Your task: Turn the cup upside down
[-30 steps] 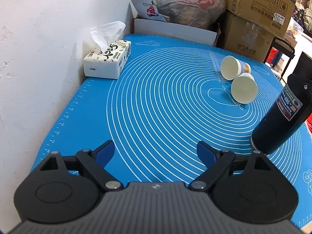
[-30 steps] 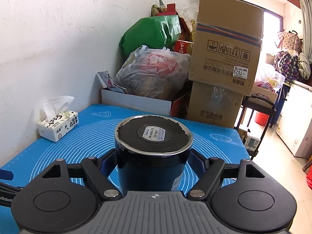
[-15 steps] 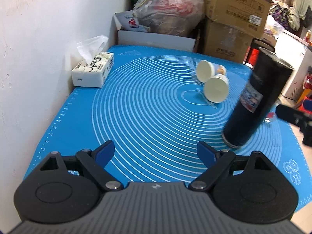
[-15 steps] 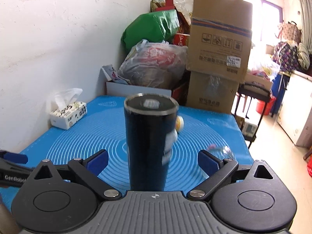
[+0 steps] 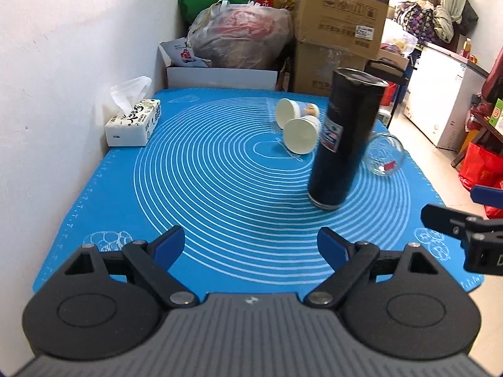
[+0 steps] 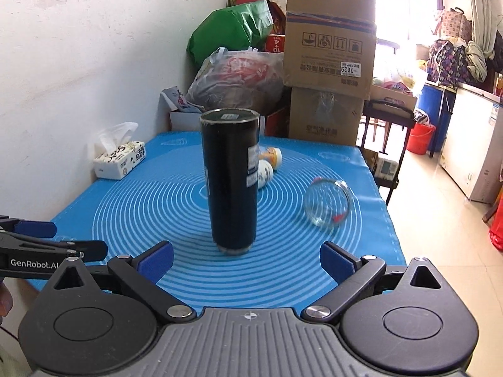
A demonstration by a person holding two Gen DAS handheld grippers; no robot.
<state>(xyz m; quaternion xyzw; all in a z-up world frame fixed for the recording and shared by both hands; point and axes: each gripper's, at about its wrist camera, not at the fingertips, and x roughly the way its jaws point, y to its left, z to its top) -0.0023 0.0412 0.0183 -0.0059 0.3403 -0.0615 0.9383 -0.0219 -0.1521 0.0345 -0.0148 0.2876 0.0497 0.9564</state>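
Note:
A tall black tumbler point(image 6: 231, 182) stands upside down on the blue mat point(image 6: 157, 207), its flat base with a sticker facing up; it also shows in the left wrist view point(image 5: 342, 141). My right gripper point(image 6: 246, 262) is open and empty, a short way in front of the tumbler. My left gripper point(image 5: 251, 246) is open and empty over the mat's near edge, left of the tumbler. Each gripper's fingers show at the edge of the other's view.
Two white paper cups point(image 5: 298, 125) lie on their sides behind the tumbler. A clear glass point(image 6: 328, 202) lies on its side to the right. A tissue box point(image 5: 133, 122) sits by the left wall. Boxes and bags point(image 6: 327, 62) stand behind the table.
My right gripper opened, let go of the tumbler and drew back. The tumbler now stands alone on the mat. My left gripper also pulled back.

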